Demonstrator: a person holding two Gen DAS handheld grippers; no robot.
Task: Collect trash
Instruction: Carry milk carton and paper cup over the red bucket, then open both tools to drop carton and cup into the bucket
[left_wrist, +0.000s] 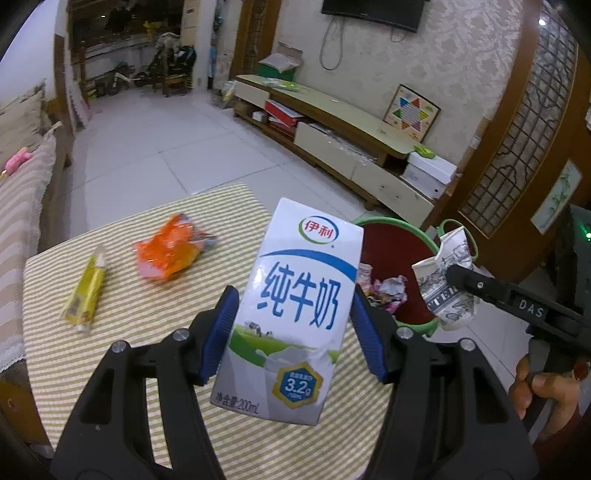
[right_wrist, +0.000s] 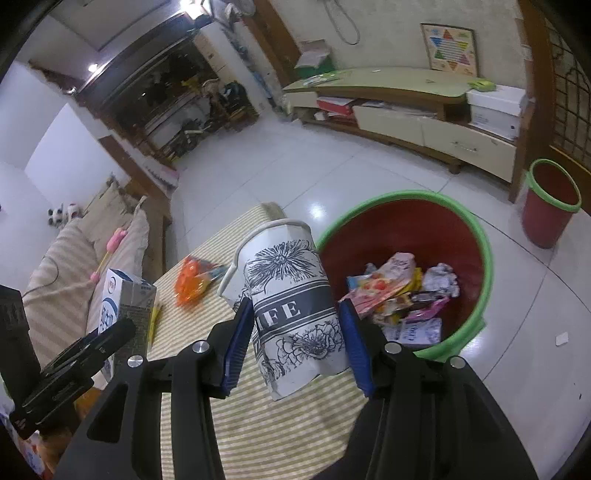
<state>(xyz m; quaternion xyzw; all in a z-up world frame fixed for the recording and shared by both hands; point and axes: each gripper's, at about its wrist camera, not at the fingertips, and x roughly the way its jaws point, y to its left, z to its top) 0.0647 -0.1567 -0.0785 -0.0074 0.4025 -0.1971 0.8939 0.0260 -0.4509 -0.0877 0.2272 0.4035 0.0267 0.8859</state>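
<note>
My left gripper (left_wrist: 293, 306) is shut on a white and blue milk carton (left_wrist: 295, 295), held upright above the striped table (left_wrist: 147, 332). My right gripper (right_wrist: 293, 332) is shut on a crumpled paper cup (right_wrist: 291, 306) with black flower print, held near the table's edge beside the red bin with a green rim (right_wrist: 476, 236). That bin (left_wrist: 391, 236) holds several wrappers. In the left wrist view the cup (left_wrist: 447, 280) hangs over the bin's near rim. An orange wrapper (left_wrist: 170, 251) and a yellow packet (left_wrist: 86, 291) lie on the table.
A second red bin (right_wrist: 550, 199) stands on the tiled floor by the wooden screen. A long TV cabinet (left_wrist: 332, 122) runs along the far wall. A sofa (left_wrist: 22, 177) with striped covers borders the table on the left. A hand (left_wrist: 535, 391) grips the right tool's handle.
</note>
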